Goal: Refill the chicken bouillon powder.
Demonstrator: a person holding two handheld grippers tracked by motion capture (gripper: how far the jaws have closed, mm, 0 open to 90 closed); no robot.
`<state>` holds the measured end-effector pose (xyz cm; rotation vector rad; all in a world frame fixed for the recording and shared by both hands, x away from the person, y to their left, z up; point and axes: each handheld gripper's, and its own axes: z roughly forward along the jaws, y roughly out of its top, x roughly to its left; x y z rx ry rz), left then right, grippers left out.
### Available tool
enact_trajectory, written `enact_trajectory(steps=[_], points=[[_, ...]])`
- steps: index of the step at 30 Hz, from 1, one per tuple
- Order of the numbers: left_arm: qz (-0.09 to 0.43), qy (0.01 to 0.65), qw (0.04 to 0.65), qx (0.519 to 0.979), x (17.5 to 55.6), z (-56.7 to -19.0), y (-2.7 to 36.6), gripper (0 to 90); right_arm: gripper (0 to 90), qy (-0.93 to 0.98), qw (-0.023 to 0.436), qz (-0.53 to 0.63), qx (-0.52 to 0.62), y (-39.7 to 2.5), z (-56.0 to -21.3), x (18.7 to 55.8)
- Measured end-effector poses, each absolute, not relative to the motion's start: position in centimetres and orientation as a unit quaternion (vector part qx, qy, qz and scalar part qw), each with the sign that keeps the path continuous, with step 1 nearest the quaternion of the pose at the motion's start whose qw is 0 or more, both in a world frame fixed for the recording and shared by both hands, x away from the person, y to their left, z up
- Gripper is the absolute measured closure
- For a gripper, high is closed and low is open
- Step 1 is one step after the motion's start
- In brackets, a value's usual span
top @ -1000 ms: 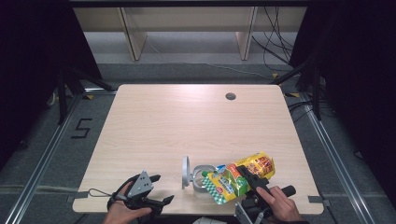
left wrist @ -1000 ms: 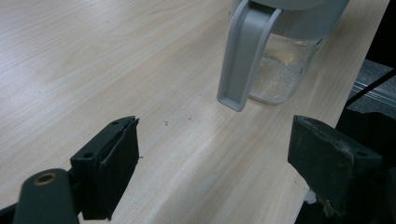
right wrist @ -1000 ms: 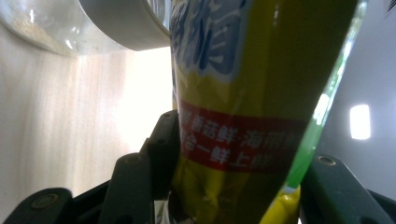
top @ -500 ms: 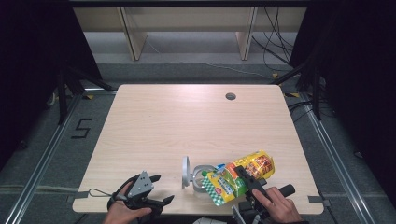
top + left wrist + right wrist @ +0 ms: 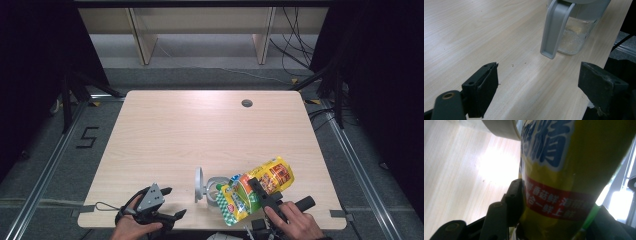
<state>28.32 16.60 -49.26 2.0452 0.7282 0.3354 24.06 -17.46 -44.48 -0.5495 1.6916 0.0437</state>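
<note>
Yellow snack bag (image 5: 255,190) is clamped in the right gripper (image 5: 265,197), tilted over a clear jug (image 5: 212,187) w/ grey lid, near the table (image 5: 200,130) front edge. Left gripper (image 5: 152,207) rests at front-left, jaws wide, nothing betw. them.

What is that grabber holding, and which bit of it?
The right gripper pinches the yellow snack bag across its middle. The left gripper holds nothing.
</note>
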Motion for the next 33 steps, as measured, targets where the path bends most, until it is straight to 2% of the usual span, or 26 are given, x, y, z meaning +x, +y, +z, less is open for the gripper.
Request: enact_trajectory(steps=[5,8,18,33], points=[[0.145,0.274,0.442,0.841,28.61,-49.16,16.89,16.0,58.5,0.738,0.636,0.024,-0.224,-17.55,-44.70,24.02],[0.135,0.298,0.457,0.827,28.28,-49.36,16.54,16.0,58.6,0.734,0.637,0.017,-0.235,-17.59,-44.44,24.11],[0.142,0.281,0.451,0.835,28.53,-49.26,16.73,16.0,58.9,0.732,0.633,-0.001,-0.250,-17.46,-44.37,24.21],[0.134,0.295,0.453,0.830,28.32,-49.37,16.57,16.0,59.0,0.719,0.633,-0.027,-0.286,-16.96,-44.00,24.20]])
